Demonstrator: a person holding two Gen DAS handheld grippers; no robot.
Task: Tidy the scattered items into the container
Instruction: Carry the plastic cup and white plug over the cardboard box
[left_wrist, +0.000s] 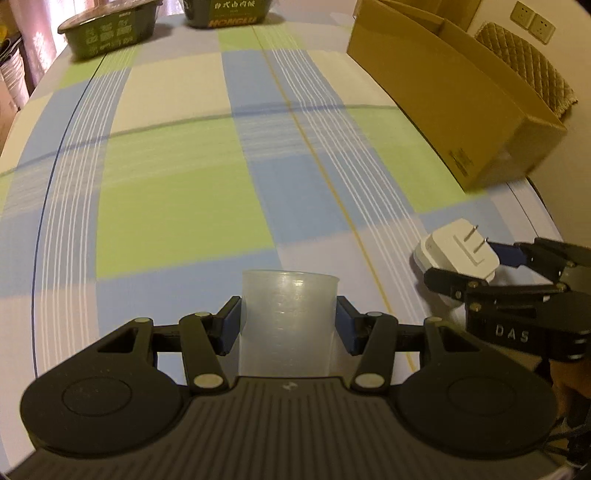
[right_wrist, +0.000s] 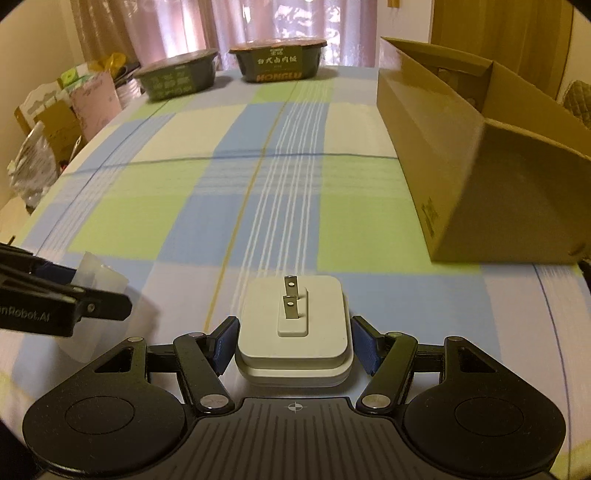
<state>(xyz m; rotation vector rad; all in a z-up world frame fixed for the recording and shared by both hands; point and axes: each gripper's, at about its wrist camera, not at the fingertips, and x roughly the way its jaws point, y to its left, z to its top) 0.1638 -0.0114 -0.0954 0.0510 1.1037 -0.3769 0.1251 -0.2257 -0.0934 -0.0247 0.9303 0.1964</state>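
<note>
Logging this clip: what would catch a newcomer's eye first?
Each gripper has something between its fingers: the left gripper a translucent plastic measuring cup, the right gripper a white two-prong plug adapter. An open brown cardboard box stands ahead on the right of the checked tablecloth.

Two green food bowls (right_wrist: 177, 75) (right_wrist: 279, 61) sit on the checked tablecloth (right_wrist: 221, 184) before pink curtains (right_wrist: 207, 26)

The cardboard box (right_wrist: 480, 155) runs off frame at three o'clock, its contents shadowed; the measuring cup's (left_wrist: 288, 325) base is hidden.
</note>
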